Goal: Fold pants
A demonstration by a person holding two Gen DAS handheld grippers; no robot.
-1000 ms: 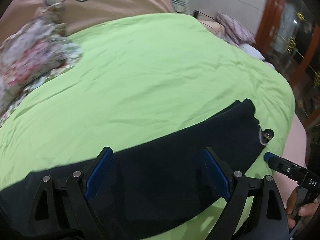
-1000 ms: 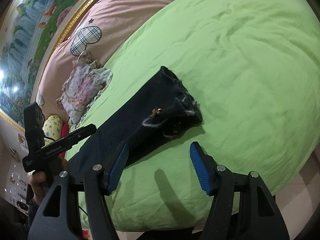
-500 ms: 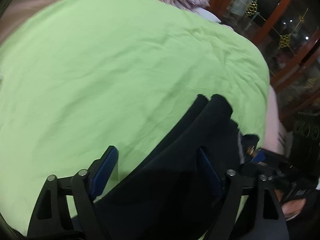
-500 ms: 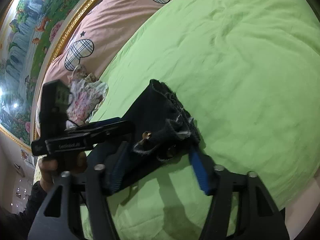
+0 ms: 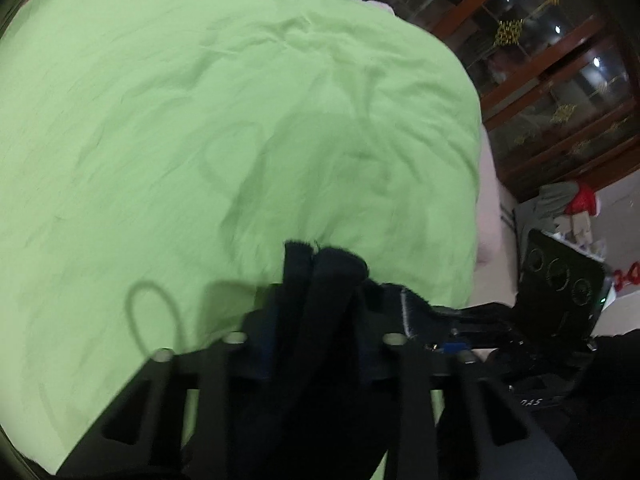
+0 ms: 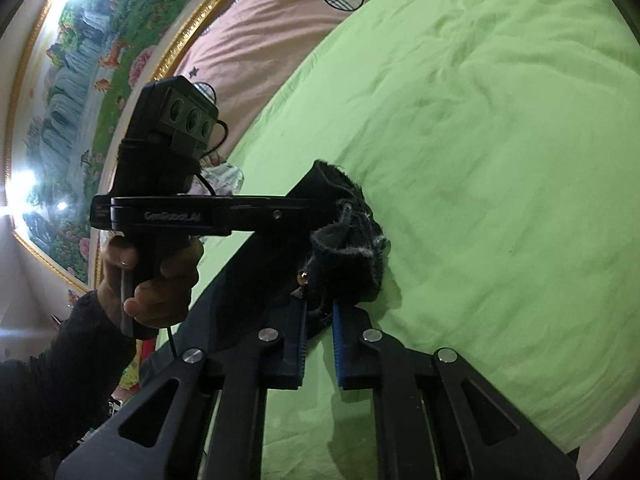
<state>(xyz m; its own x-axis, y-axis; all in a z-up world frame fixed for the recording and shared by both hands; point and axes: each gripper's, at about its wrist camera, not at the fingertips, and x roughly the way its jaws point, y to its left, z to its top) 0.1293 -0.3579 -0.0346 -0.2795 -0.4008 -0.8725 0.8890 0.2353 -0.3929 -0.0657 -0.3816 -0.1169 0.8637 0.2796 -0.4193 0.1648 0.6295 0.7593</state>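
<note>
Dark navy pants (image 6: 344, 240) lie on a green bedcover (image 6: 480, 140), frayed waistband end with a brass button toward the bed's edge. My right gripper (image 6: 319, 320) is shut on the waistband's near corner, blue pads pinching the cloth. My left gripper (image 5: 316, 344) is shut on the waistband's far edge; the bunched dark fabric (image 5: 320, 276) stands up between its fingers. The left gripper also shows in the right wrist view (image 6: 288, 204), clamped on the pants just behind my right one. Most of the legs are hidden under the grippers.
A pink sheet with plaid hearts (image 6: 288, 20) and a floral pillow (image 6: 224, 172) lie at the head of the bed. A framed painting (image 6: 100, 60) hangs behind. A wooden glass cabinet (image 5: 560, 80) stands past the bed's foot. The green cover spreads wide ahead.
Both grippers were open a second ago above the flat pants. Both moved in to the waistband end and closed on it; the left one swung right, bunching the cloth.
</note>
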